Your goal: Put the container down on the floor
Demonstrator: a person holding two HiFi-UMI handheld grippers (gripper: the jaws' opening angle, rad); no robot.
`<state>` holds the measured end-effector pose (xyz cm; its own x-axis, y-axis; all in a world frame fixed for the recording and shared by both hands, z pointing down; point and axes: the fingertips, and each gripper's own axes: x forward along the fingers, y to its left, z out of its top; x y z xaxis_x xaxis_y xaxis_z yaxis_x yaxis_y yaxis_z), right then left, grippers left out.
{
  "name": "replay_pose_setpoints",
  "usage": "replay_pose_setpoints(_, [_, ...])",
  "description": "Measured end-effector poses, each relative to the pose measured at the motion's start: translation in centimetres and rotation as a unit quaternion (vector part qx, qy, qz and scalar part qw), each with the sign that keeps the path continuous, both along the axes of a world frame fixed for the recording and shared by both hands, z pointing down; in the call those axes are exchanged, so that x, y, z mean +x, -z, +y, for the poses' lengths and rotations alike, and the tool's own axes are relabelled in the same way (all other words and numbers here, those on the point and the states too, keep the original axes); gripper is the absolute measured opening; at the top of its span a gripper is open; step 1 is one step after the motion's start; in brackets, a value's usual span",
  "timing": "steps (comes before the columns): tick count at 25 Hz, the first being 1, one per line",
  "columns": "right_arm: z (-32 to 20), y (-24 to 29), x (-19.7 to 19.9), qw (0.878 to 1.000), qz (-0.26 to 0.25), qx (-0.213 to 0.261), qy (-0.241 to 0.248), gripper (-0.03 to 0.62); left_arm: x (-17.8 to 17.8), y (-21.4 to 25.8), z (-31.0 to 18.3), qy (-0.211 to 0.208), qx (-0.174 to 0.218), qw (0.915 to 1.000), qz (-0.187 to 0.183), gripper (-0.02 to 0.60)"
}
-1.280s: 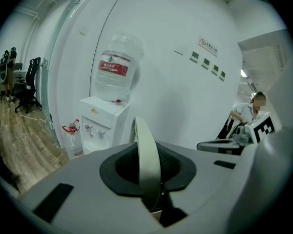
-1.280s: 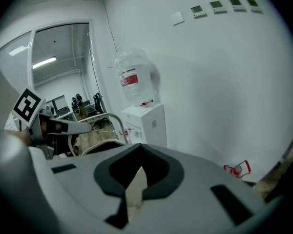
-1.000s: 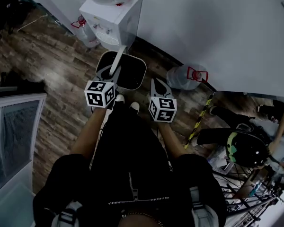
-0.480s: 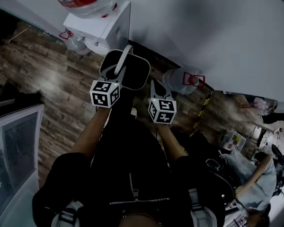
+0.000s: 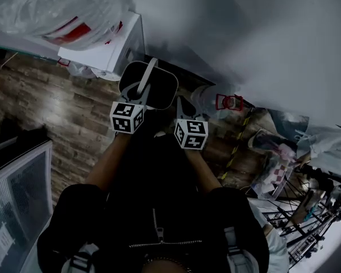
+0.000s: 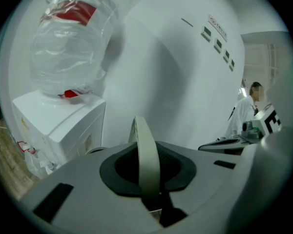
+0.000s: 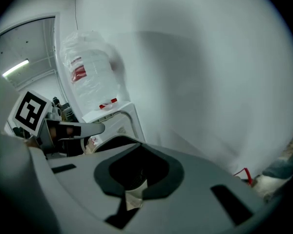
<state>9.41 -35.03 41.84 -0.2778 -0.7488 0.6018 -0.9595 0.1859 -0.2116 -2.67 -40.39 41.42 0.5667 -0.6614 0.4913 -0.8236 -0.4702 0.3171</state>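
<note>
The left hand-held gripper (image 5: 138, 94) is clenched on the pale, flat arched handle (image 6: 146, 160) of a dark, rounded-square container (image 5: 162, 87) hanging at its 12 o'clock. The right hand-held gripper (image 5: 182, 104), jaws together and empty, sits at the container's 4 o'clock. A white water dispenser (image 5: 111, 50) crowds 10 o'clock and the wall (image 5: 244, 38) closes 12. Open plank floor (image 5: 62, 112) lies at 9.

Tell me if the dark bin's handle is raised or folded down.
Raised: the pale, strap-like handle arches up from the dark, pale-rimmed bin, and the left gripper is shut on it.
</note>
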Motion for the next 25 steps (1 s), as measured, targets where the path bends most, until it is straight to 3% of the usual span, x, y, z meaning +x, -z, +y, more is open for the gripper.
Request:
replay_pose_setpoints(11, [-3.8, -6.6, 3.0, 1.0, -0.009, 0.01, 0.002, 0.011, 1.7, -5.7, -5.5, 0.019, 0.009, 0.9997, 0.012, 0.06])
replay_pose_setpoints(20, [-6.7, -15.1, 4.2, 0.999, -0.017, 0.02, 0.026, 0.011, 3.4, -14.4, -8.9, 0.025, 0.015, 0.9992, 0.028, 0.06])
replay_pose_setpoints(25, [-7.8, -20.3, 3.9, 0.999, -0.032, 0.023, 0.025, 0.011, 3.3, -19.4, -10.4, 0.019, 0.022, 0.9994, 0.017, 0.06])
